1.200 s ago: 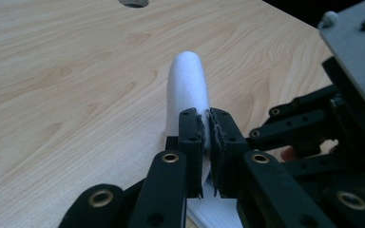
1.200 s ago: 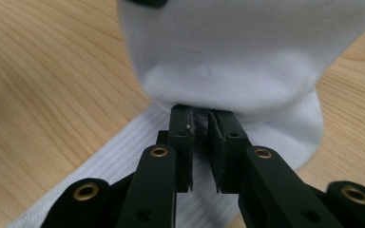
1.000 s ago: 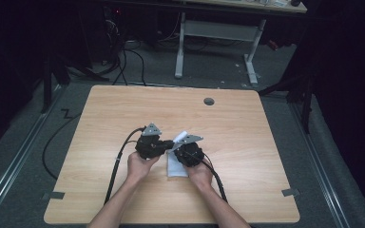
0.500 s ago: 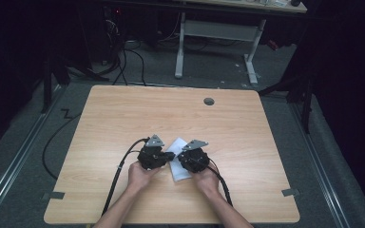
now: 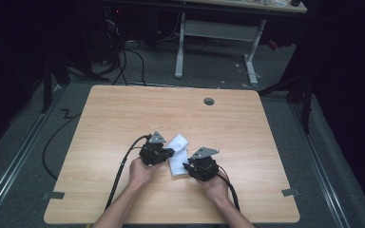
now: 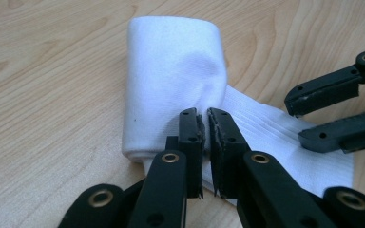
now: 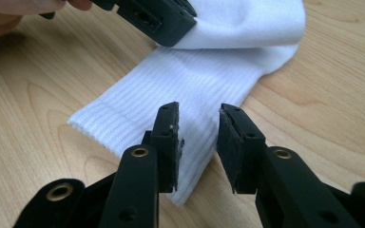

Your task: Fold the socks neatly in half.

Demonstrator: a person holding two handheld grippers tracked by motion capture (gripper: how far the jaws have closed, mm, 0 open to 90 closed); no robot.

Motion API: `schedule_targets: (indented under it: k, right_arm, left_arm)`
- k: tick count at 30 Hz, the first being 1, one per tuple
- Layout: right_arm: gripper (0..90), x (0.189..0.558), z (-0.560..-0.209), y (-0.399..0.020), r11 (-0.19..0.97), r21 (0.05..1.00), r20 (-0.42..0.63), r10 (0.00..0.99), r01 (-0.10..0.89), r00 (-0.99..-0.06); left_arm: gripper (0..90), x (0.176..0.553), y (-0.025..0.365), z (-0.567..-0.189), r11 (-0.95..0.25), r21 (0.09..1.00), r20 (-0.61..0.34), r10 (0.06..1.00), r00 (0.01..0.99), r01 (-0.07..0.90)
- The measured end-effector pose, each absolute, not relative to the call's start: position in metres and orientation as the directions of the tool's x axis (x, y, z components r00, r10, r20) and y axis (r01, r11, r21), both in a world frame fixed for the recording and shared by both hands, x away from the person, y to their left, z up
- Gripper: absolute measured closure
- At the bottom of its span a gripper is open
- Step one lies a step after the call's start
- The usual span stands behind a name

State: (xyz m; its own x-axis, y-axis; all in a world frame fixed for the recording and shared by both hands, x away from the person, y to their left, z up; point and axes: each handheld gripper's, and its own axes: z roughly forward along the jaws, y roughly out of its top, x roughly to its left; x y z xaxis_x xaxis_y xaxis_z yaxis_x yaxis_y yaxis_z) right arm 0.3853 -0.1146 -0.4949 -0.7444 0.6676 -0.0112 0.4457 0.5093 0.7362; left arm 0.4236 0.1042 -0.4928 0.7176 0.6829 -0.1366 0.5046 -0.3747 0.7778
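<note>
Left tongs (image 5: pixel 170 153) pinched together, right tongs (image 5: pixel 186 166) just parting, low.

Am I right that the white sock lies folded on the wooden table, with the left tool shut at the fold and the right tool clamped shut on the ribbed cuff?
Not quite. The right tool is open: in the right gripper view its jaws have just been opening, with the ribbed cuff of the white sock below the gap, unpressed. The rest holds: the sock lies folded on the wooden table, and the left tool is shut at the fold.

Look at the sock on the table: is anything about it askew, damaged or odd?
Nothing looks damaged. The white sock is folded over on itself, its ribbed cuff lying flat on the table.
</note>
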Motion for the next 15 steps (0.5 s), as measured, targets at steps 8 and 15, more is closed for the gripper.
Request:
schedule_targets:
  k: [8, 15]
  right_arm:
    - [66.0, 0.391, -0.501, -0.104, 0.501, 0.729, -0.012, 0.691, 0.467, -0.722]
    - [65.4, 0.396, -0.505, -0.105, 0.475, 0.735, 0.015, 0.702, 0.483, -0.712]
  left_arm:
    - [84.2, 0.430, 0.106, -0.491, -0.373, 0.772, -0.143, 0.688, 0.712, 0.515]
    - [84.2, 0.427, 0.106, -0.485, -0.358, 0.786, -0.143, 0.687, 0.712, 0.504]
